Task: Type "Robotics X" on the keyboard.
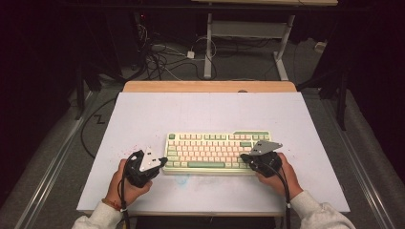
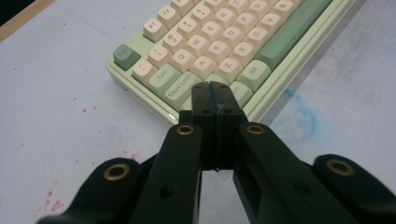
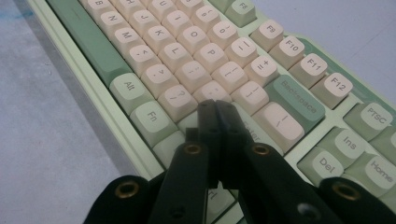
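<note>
2 clenched hand-held grippers, left (image 2: 214, 93) and right (image 3: 217, 109), sit over the keyboard's (image 1: 217, 149) near corners, bare table (image 1: 157, 112) beyond.

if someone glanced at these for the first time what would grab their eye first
Probably the pastel green and cream keyboard, lying near the front middle of the pale table. A hand holds tongs at each end of it: the left tongs are shut with their tips over the lower left corner keys near Caps Lock, and the right tongs are shut over the keys by Enter. Red specks and a blue smudge stain the table beside the keyboard.
</note>
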Demonstrator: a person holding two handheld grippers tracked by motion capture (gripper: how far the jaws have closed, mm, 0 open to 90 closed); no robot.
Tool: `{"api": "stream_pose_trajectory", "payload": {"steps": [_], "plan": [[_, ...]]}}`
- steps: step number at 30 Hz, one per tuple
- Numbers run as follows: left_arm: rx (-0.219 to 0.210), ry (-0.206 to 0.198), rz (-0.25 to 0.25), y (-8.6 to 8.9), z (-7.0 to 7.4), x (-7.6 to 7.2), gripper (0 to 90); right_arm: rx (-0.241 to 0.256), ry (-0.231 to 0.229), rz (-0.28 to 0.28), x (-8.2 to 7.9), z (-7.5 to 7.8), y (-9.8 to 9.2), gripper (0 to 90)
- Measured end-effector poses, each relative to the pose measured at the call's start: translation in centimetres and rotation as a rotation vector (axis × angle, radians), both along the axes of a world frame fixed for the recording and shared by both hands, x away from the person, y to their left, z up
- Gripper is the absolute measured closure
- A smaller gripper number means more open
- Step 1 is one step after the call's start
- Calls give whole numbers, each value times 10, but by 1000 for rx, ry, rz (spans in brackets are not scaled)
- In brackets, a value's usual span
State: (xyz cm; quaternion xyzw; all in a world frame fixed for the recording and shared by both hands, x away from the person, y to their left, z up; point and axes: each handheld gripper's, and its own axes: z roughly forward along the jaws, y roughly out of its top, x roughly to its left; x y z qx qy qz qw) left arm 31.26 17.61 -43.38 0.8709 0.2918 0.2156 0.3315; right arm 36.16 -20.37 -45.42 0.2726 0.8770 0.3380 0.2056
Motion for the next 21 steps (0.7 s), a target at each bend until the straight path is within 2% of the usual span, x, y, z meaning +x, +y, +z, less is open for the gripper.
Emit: {"api": "stream_pose_trajectory", "payload": {"steps": [10, 19, 21], "plan": [[-37, 49, 17, -7, 7, 16, 871, -3, -7, 0, -1, 0, 0, 900], [-48, 52, 20, -9, 11, 24, 870, -4, -8, 0, -1, 0, 0, 900], [-37, 54, 15, -10, 12, 25, 869, -4, -8, 0, -1, 0, 0, 900]]}}
